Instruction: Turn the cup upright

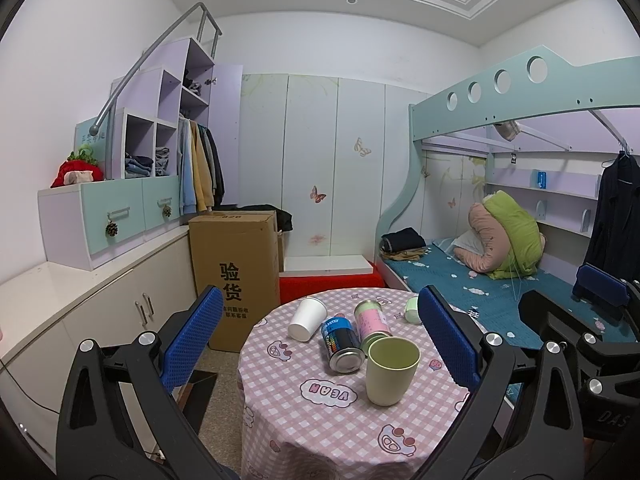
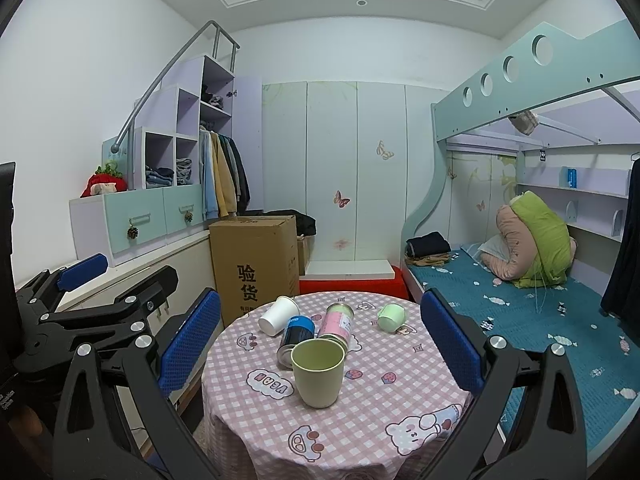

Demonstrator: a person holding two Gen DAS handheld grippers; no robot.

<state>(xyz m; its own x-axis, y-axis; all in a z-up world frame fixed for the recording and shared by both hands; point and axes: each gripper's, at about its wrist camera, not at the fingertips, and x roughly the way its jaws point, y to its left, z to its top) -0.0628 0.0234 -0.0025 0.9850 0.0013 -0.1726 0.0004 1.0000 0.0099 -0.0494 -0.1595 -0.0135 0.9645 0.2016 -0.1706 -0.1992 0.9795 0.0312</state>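
Observation:
A pale green cup stands upright, mouth up, near the front of the round table. A white paper cup lies on its side at the back left. A small mint green cup lies on its side at the back right. My left gripper is open and empty, held above the table's front. My right gripper is open and empty, with the upright cup between its fingers in view but not touched.
A dark blue can and a pink-green can lie on the pink checked tablecloth. A cardboard box stands left behind the table, a bunk bed right.

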